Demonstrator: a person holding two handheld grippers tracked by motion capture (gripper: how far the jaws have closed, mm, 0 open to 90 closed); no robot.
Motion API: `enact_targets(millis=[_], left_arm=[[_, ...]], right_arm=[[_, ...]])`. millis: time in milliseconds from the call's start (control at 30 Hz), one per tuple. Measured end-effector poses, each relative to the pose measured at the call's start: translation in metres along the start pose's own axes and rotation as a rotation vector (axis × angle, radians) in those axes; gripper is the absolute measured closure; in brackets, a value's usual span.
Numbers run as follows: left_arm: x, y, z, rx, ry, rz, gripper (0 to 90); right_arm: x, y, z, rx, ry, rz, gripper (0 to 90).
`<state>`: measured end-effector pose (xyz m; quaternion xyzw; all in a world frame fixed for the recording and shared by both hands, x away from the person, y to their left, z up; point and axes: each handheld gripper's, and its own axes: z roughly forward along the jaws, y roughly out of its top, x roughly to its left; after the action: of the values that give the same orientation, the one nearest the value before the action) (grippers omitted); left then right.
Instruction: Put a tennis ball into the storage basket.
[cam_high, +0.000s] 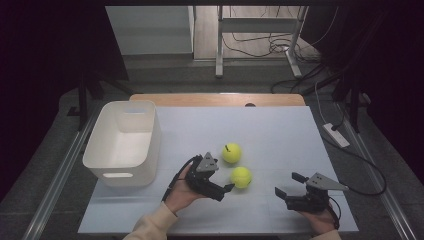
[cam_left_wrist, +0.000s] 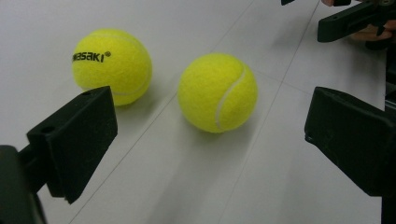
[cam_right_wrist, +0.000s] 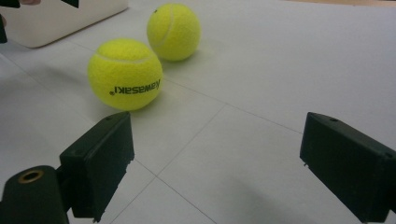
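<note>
Bin (cam_right_wrist: 56, 18): cut off by the right gripper view's top edge. Far ball (cam_left_wrist: 112, 65): brand print partly cropped behind its curve, jaw overlapping its base.

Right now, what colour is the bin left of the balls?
White, inside and out; the bin shows best in the high view.

Printed lettering on the tennis balls

One yellow tennis ball (cam_right_wrist: 125, 73) bore "Kawasaki" in black, upside down in the right gripper view; another ball (cam_left_wrist: 112, 65) showed "wasaki".
</note>
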<state>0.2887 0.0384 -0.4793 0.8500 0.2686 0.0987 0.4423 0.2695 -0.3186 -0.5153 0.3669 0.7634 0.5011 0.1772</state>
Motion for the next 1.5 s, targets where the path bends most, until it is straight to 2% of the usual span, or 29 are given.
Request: enact_targets(millis=[367, 500, 733, 1500], left_arm=[[0.001, 0.006, 0.012, 0.009, -0.040, -0.019, 3.4], [-0.002, 0.010, 0.018, 0.028, -0.046, 0.013, 3.4], [-0.003, 0.014, 0.026, 0.028, -0.064, 0.009, 4.0], [-0.005, 0.019, 0.055, 0.087, -0.067, 0.012, 4.2]], right_arm=[[0.000, 0.000, 0.000, -0.002, 0.002, 0.001, 9.7], [0.000, 0.000, 0.000, 0.001, -0.004, 0.000, 9.7], [0.001, 0.000, 0.000, 0.000, -0.002, 0.000, 9.7], [0.000, -0.001, -0.001, 0.005, -0.004, -0.009, 9.8]])
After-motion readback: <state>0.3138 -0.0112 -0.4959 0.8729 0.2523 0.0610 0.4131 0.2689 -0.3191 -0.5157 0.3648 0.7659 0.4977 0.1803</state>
